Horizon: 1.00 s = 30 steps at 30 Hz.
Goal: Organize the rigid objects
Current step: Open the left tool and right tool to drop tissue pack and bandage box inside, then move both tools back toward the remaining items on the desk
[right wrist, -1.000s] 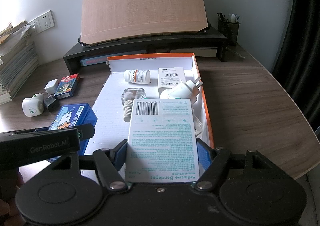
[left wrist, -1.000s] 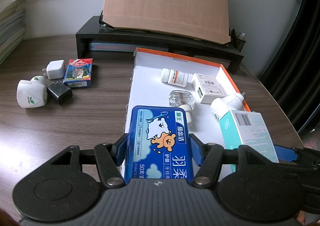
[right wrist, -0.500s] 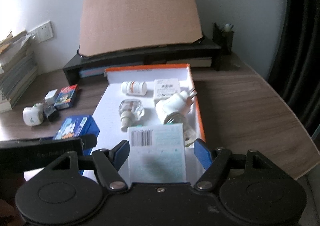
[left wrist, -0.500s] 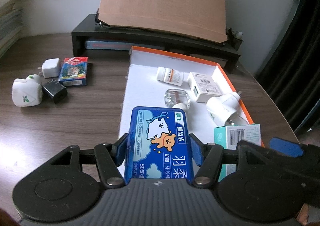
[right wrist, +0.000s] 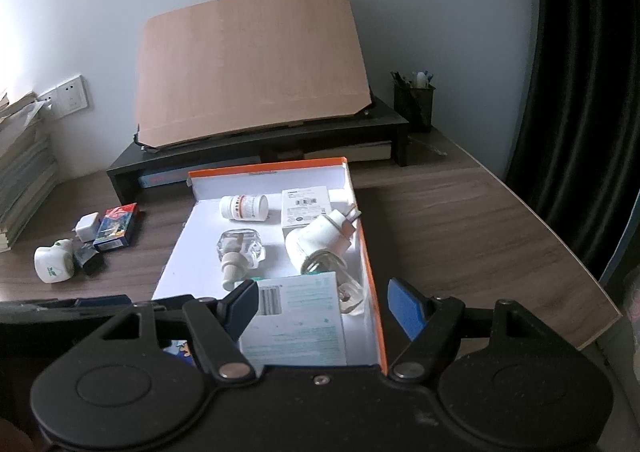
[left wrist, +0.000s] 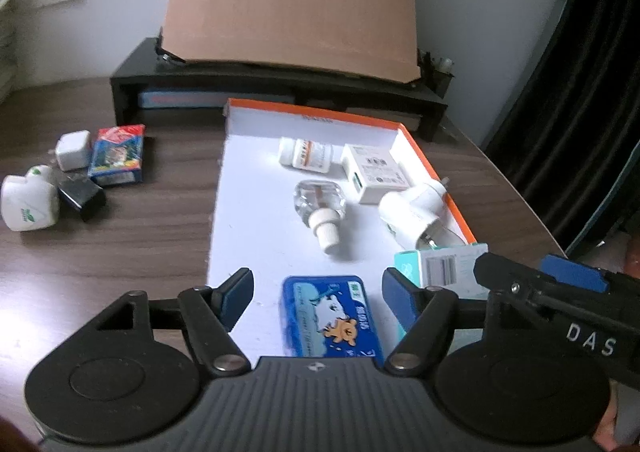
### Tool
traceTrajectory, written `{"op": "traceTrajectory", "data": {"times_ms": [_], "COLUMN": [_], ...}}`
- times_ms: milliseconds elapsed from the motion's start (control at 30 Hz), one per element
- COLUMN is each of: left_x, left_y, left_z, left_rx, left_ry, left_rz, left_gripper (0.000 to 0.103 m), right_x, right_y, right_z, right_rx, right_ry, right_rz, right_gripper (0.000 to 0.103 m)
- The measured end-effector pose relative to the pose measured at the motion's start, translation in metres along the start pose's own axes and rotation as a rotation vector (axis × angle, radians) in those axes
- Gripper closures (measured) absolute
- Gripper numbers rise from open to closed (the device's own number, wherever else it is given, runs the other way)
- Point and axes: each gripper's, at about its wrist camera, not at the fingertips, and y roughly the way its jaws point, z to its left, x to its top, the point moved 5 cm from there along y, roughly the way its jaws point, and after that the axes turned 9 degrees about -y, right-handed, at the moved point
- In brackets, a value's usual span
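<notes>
Floss box (left wrist: 332,316) lies in the tray (left wrist: 434,176) between the spread fingers of the left tool (left wrist: 316,294), untouched, while the right tool (right wrist: 322,302) gapes likewise over the bandage box (right wrist: 298,322) lying in that tray.

Floss case (left wrist: 332,316) in tray (left wrist: 256,228) front, bandage box (left wrist: 440,266) right, chargers (left wrist: 72,150) left of tray

Inside the orange-rimmed white cardboard tray (left wrist: 432,168), a glossy blue rectangular tin (left wrist: 330,316) shows white sheep and an orange bear; beside it, a teal-and-white carton (left wrist: 440,266) carries a black barcode.
</notes>
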Motion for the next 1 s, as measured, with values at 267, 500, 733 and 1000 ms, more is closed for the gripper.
{"op": "traceTrajectory", "data": {"times_ms": [267,500,733,1000], "left_x": [0.01,0.014,0.016,0.028], "left_y": [-0.012,-0.021,-0.027,-0.029], "left_z": [0.025,0.053,0.089,0.148], "left_rx": [0.079,0.123,0.183,0.3], "left_ry": [-0.044,-0.104,-0.17,-0.248], "left_rz": [-0.034,-0.056,-0.066,-0.096], "left_gripper": [0.021,0.02,0.019,0.012], "right_x": [0.007,0.012,0.015,0.015], "right_y": [0.003,0.009,0.019,0.027], "right_z": [0.023,0.055,0.085,0.115], "right_rx": [0.047,0.114,0.169,0.197], "right_ry": [-0.045,-0.109,-0.154,-0.188], "right_rz": [-0.01,0.002,0.019,0.034], "right_gripper": [0.016,0.015,0.015,0.015]}}
